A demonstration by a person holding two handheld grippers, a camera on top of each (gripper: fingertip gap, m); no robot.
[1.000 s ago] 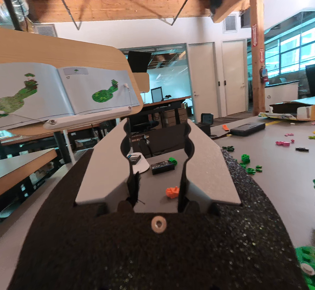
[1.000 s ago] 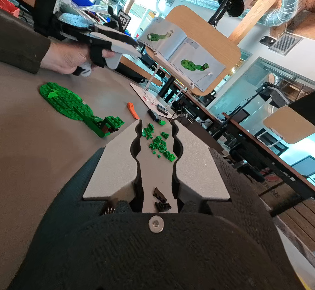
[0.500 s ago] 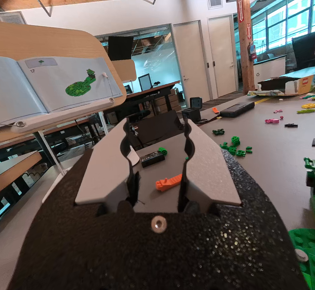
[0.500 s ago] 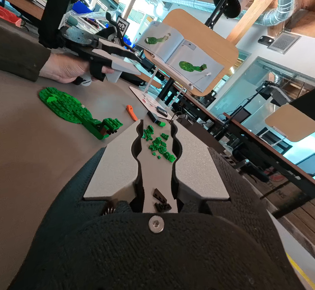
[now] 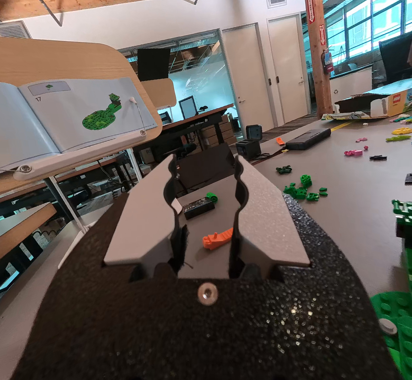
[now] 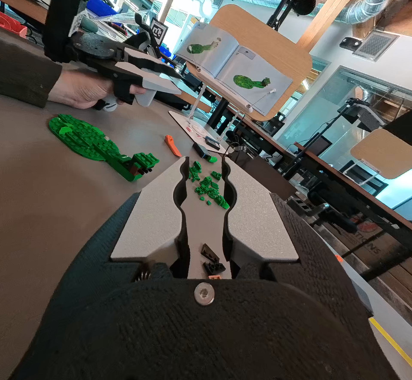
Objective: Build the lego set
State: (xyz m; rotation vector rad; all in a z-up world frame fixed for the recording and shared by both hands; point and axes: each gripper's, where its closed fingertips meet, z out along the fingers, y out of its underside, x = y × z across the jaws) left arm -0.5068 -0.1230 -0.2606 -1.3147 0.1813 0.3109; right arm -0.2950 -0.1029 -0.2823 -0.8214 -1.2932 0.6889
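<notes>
The green lego build (image 6: 89, 139), a round plate with a narrow arm and a small brown and green block at its end, lies on the grey table (image 6: 44, 190). It also shows at the right edge of the left wrist view (image 5: 401, 306). My left gripper (image 5: 204, 164) is open and empty, held above the table; it also shows in the right wrist view (image 6: 176, 83), above and behind the build. An orange brick separator (image 5: 217, 238) lies below its fingers. My right gripper (image 6: 205, 161) is open and empty, pointing at a heap of small green pieces (image 6: 207, 186). Small black pieces (image 6: 211, 260) lie between its fingers.
An open instruction book (image 5: 78, 115) rests on a wooden stand at the table's far side. A black adapter (image 5: 198, 206) lies by a green round piece (image 5: 211, 197). Loose green pieces (image 5: 301, 190), pink pieces (image 5: 354, 152) and a lego box (image 5: 379, 106) lie to the right. The grippers' ends are close to 20 cm from one another. My right tips are about 30 cm from the black adapter (image 5: 198, 206), my left tips only 15 cm.
My left gripper has come down and tipped toward the table, so the orange separator now lies between its fingers. My right gripper has barely moved. Both stay open.
</notes>
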